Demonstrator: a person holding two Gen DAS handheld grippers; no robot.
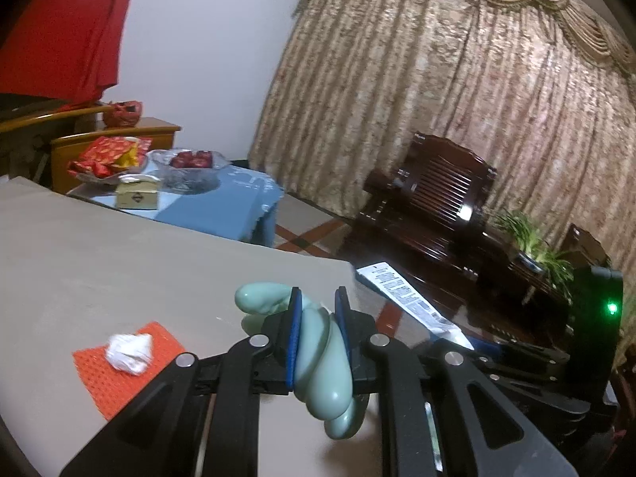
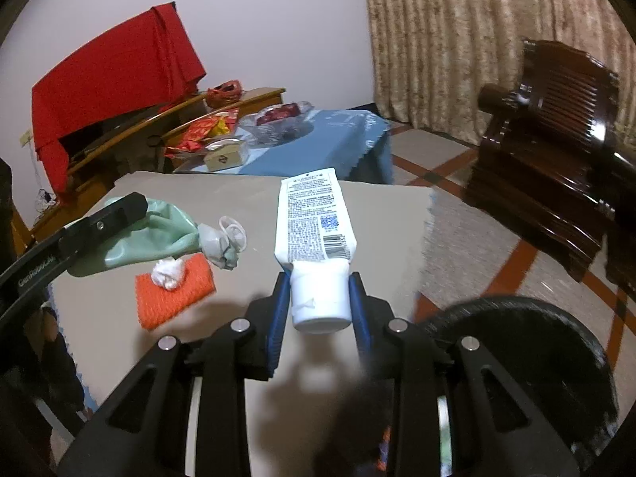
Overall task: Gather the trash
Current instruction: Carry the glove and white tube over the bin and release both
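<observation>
My left gripper [image 1: 318,336] is shut on a pale green deflated balloon [image 1: 318,342], held above the beige table [image 1: 119,262]. In the right wrist view the balloon [image 2: 159,234] shows with its grey knotted end [image 2: 218,244] beside my left gripper [image 2: 101,224]. My right gripper [image 2: 320,302] is shut on the cap of a white tube [image 2: 314,214], lifted over the table [image 2: 381,222]. The tube also shows in the left wrist view [image 1: 409,298]. A crumpled white tissue [image 1: 129,351] lies on an orange mesh pad [image 1: 119,373], seen again in the right wrist view [image 2: 169,274].
A black bin [image 2: 516,361] stands on the floor at the lower right of the table. A blue-clothed side table [image 1: 222,198] with a fruit bowl and snacks stands behind. A dark wooden chair [image 1: 437,198] and curtains are to the right.
</observation>
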